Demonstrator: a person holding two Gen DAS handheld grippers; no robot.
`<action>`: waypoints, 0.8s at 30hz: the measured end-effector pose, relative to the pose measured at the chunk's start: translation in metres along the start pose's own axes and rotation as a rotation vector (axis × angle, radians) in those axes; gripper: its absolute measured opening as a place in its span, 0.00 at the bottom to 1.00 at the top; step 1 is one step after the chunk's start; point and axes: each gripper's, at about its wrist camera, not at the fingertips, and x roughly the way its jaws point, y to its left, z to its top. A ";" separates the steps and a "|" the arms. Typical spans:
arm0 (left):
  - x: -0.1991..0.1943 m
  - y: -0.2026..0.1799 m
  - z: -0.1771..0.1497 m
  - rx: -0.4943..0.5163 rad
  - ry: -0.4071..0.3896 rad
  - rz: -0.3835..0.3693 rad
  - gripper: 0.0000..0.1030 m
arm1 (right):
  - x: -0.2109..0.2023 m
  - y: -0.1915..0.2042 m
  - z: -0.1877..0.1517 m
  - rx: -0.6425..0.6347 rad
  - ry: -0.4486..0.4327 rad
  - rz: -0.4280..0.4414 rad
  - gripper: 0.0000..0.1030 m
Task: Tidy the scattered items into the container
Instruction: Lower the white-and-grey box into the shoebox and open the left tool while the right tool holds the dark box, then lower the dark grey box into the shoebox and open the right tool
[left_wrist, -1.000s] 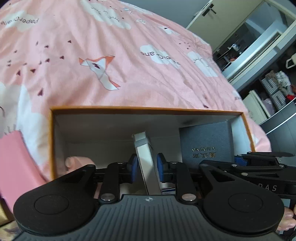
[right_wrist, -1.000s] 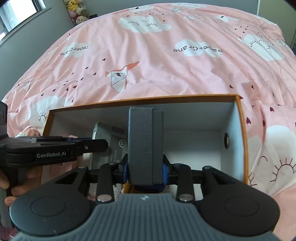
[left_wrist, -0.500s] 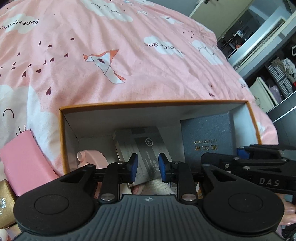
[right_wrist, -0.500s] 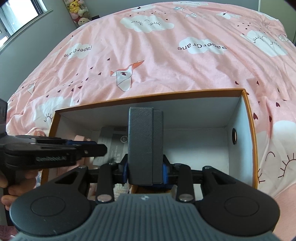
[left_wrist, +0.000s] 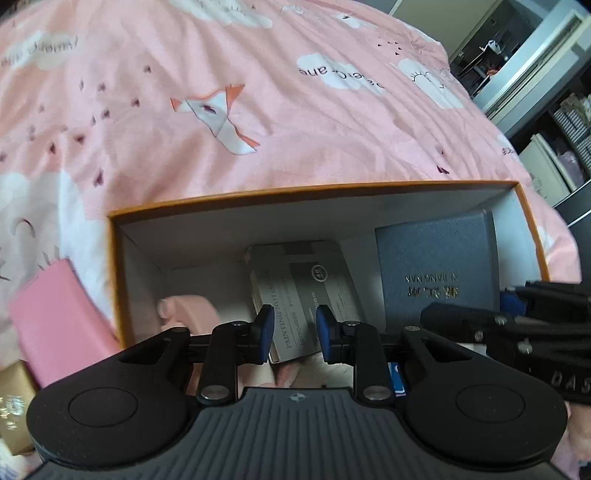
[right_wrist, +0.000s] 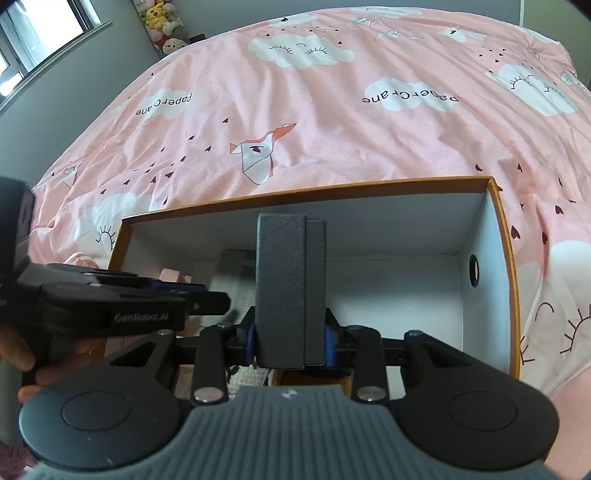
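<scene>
An orange-rimmed cardboard container (left_wrist: 295, 192) with white inner walls sits on the pink bed. A grey printed box (left_wrist: 306, 284) lies flat inside it, beside a pale pink item (left_wrist: 188, 310). My left gripper (left_wrist: 293, 330) hovers over the grey box, open, with nothing between its blue pads. My right gripper (right_wrist: 290, 343) is shut on a dark grey textured box (right_wrist: 290, 284), held upright over the container (right_wrist: 332, 190). The left wrist view shows that dark box (left_wrist: 436, 273) with gold lettering, at the container's right end. In the right wrist view, the left gripper (right_wrist: 207, 295) reaches in from the left.
A pink flat box (left_wrist: 59, 317) and a gold box (left_wrist: 14, 402) lie on the bedspread left of the container. A hand (right_wrist: 14, 354) holds the left gripper's handle. Plush toys (right_wrist: 162, 22) sit by the far wall. Shelves and furniture (left_wrist: 546, 122) stand to the bed's right.
The left gripper let go of the grey printed box, which now lies flat in the container, and has tilted so more of the container shows. The right gripper still holds the dark box in place.
</scene>
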 end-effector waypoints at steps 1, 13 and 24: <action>0.003 0.002 0.000 -0.016 0.013 -0.024 0.28 | 0.000 0.000 0.000 0.001 -0.001 0.001 0.35; -0.029 0.004 -0.004 0.005 -0.100 -0.017 0.28 | 0.021 0.000 -0.003 0.098 0.019 0.137 0.35; -0.046 0.009 -0.006 0.053 -0.161 0.072 0.28 | 0.061 0.016 -0.003 0.144 0.094 0.214 0.37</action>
